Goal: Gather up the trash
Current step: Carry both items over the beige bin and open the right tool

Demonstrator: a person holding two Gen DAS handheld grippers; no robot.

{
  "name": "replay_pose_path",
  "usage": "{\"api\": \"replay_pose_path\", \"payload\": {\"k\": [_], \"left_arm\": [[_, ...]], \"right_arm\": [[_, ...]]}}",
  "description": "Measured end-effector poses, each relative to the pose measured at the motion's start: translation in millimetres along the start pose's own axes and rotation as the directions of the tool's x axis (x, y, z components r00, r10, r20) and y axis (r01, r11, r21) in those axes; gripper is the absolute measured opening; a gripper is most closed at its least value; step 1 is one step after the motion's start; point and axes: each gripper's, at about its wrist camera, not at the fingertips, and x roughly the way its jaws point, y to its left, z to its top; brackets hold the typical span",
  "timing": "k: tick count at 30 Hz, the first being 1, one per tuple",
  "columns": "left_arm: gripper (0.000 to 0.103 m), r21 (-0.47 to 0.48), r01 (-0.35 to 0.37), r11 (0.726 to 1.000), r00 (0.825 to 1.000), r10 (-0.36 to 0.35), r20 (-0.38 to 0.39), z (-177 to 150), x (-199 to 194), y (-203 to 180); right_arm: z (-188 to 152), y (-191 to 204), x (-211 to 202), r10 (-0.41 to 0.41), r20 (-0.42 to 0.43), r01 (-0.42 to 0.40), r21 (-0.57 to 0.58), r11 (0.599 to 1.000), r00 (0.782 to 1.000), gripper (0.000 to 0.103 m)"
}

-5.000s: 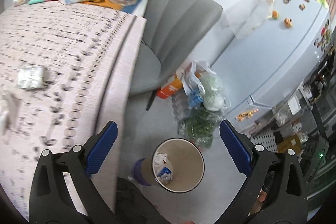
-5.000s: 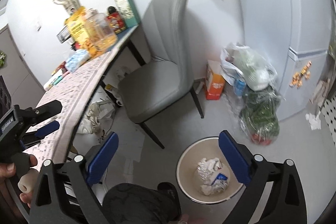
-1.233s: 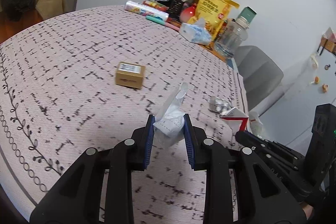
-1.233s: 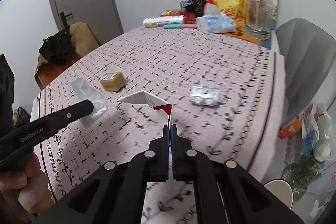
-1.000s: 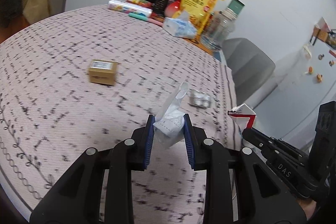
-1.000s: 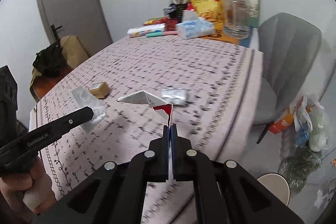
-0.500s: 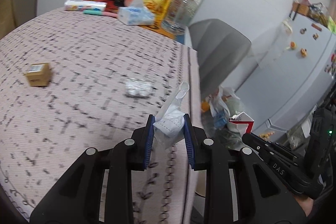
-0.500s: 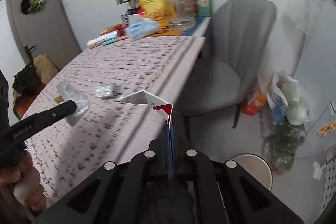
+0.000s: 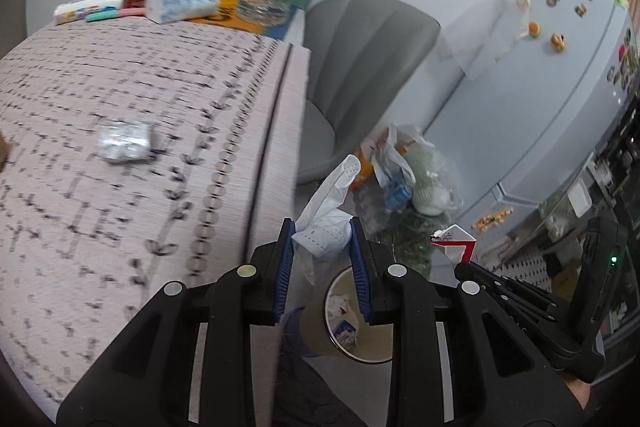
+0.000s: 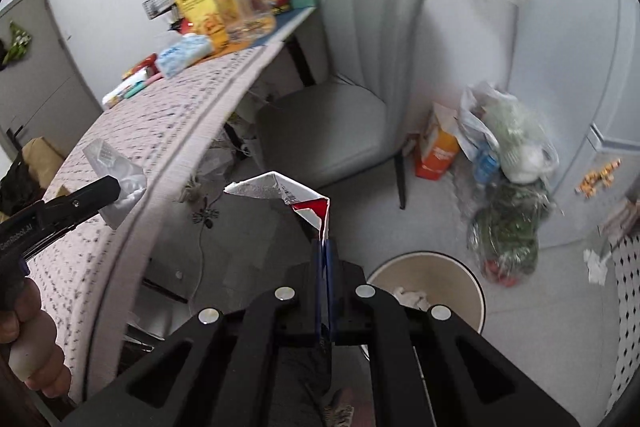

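My left gripper [image 9: 322, 239] is shut on a crumpled white plastic wrapper [image 9: 325, 227], held past the table edge and above the beige trash bin [image 9: 384, 349] on the floor. My right gripper [image 10: 325, 247] is shut on a torn red and white carton piece [image 10: 298, 197]; the trash bin [image 10: 460, 277] lies just right of and below its tips. In the left wrist view the right gripper's carton piece [image 9: 454, 241] shows at the right. The left gripper with its wrapper [image 10: 120, 183] shows at the left of the right wrist view. Crumpled paper lies inside the bin.
A silver blister pack [image 9: 126, 141] lies on the patterned tablecloth [image 9: 80, 99]. A grey chair [image 10: 360, 107] stands by the table. Bags of greens and an orange box [image 10: 438, 151] sit on the floor by the fridge [image 9: 560, 87]. Snacks, tissues and a jar crowd the table's far end.
Both grippers swung off the table toward the floor, each keeping its piece of trash. The bin came into view under them; the small cardboard box slid out of sight to the left.
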Motion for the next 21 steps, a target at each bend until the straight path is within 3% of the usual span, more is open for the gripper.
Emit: {"api": "replay_pose_path", "payload": {"k": [12,21], "left_arm": [[0.027,0.048,-0.003,0.999,0.997,0.007,-0.078,-10,47,-36],[0.027,0.043,-0.019,0.999,0.993,0.024,-0.115,-16,72,-43]], "right_arm": [[-22,-65,32,-0.029,-0.059,0.036,0.106,0.994,0.998,0.003],[-29,-90,55,-0.033,-0.091,0.045,0.134,0.99,0.995,0.004]]}}
